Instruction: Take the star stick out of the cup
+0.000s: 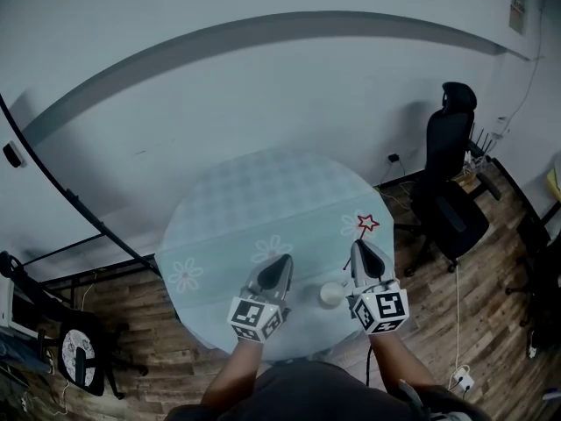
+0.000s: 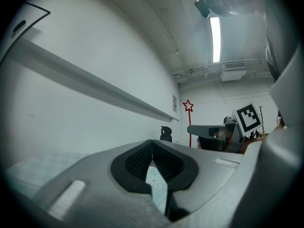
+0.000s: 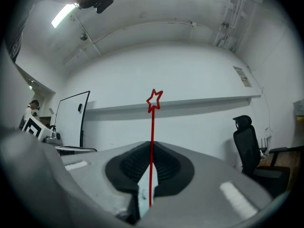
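Two sets of jaws, both closed. The left gripper (image 1: 281, 261) has its pads pressed tip to tip with nothing between them; in the left gripper view only the flowered cloth shows through the gap below the tips. The right gripper (image 1: 359, 246) is pinching the star stick (image 3: 152, 141). In its own view the red shaft runs straight up between the pads, with the star at 12 o'clock above them. In the head view the star sits over the round table (image 1: 228, 209) at roughly 3 o'clock, just ahead of the right gripper's tips. The cup (image 1: 330, 295), which is white, stands near the table's 5 o'clock edge. It is between the two grippers and just beside the right one's marker cube, and the stick is clear of it. Office chair (image 1: 449, 187) is off past 3 o'clock.
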{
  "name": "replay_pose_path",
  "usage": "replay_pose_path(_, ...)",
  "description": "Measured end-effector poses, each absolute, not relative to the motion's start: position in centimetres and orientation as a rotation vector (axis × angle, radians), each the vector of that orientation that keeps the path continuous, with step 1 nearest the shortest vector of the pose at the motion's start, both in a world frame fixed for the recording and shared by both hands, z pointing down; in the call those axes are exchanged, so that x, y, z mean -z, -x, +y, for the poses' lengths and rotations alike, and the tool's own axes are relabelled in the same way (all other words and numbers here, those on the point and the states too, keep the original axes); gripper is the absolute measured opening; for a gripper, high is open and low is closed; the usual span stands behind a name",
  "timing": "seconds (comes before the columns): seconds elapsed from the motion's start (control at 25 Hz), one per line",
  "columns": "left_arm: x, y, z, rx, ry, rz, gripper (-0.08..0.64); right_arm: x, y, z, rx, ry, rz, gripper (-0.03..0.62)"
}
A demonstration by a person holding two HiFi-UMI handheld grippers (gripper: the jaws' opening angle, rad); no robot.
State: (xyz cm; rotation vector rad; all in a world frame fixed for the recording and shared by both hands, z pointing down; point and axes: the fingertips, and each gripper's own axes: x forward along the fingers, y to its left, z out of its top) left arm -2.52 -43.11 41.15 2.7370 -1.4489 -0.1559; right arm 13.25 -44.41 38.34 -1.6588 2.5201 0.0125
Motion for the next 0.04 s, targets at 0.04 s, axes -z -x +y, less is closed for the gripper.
replay_pose_path(0.04, -41.28, 2.77, -43.21, 0.156, -2.736, -1.45, 0.006, -38.56, -13.05, -44.5, -0.008, 1.659, 2.52, 0.014)
